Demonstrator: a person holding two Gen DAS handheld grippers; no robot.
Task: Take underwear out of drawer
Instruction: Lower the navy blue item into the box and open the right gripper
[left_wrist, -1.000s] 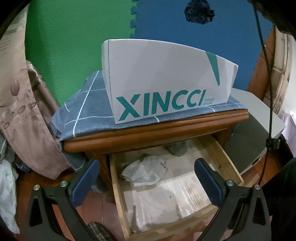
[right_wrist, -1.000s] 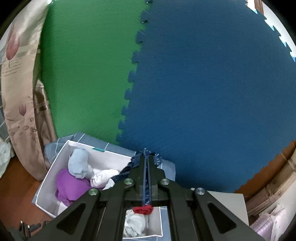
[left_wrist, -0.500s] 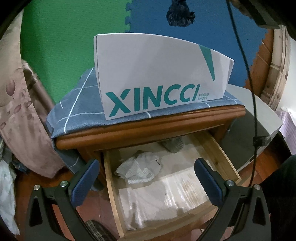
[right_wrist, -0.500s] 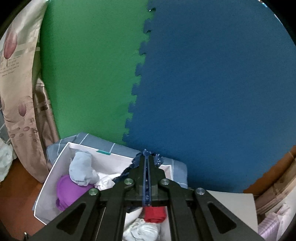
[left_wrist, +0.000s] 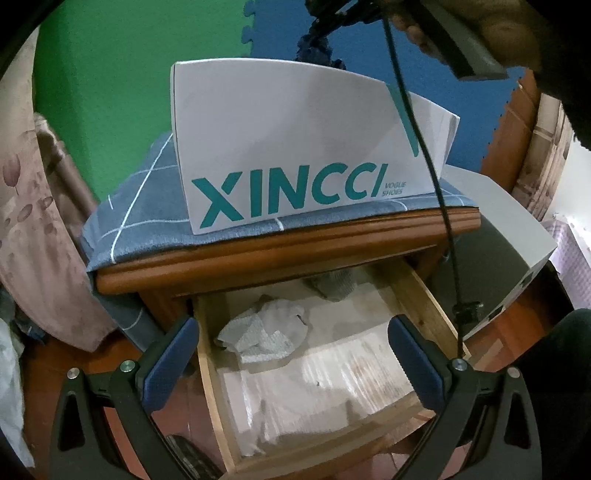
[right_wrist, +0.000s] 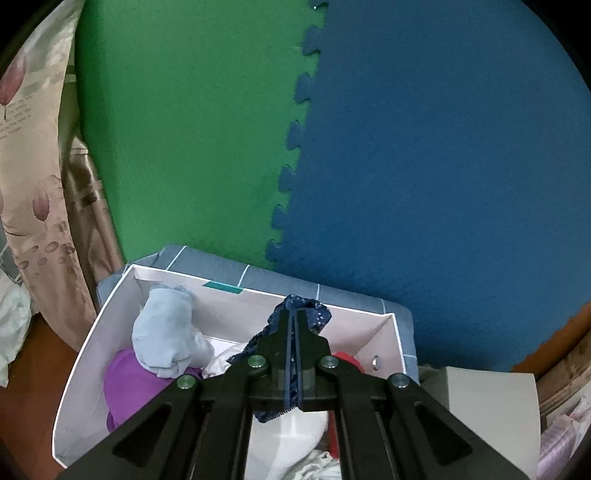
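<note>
Holding crumpled garments, white box (right_wrist: 92, 354) sits above drawer (left_wrist: 424, 306).

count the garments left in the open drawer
2: a white and grey patterned one crumpled at the drawer's back left, and a grey one at the back, partly under the nightstand top. More may be hidden further back.
</note>
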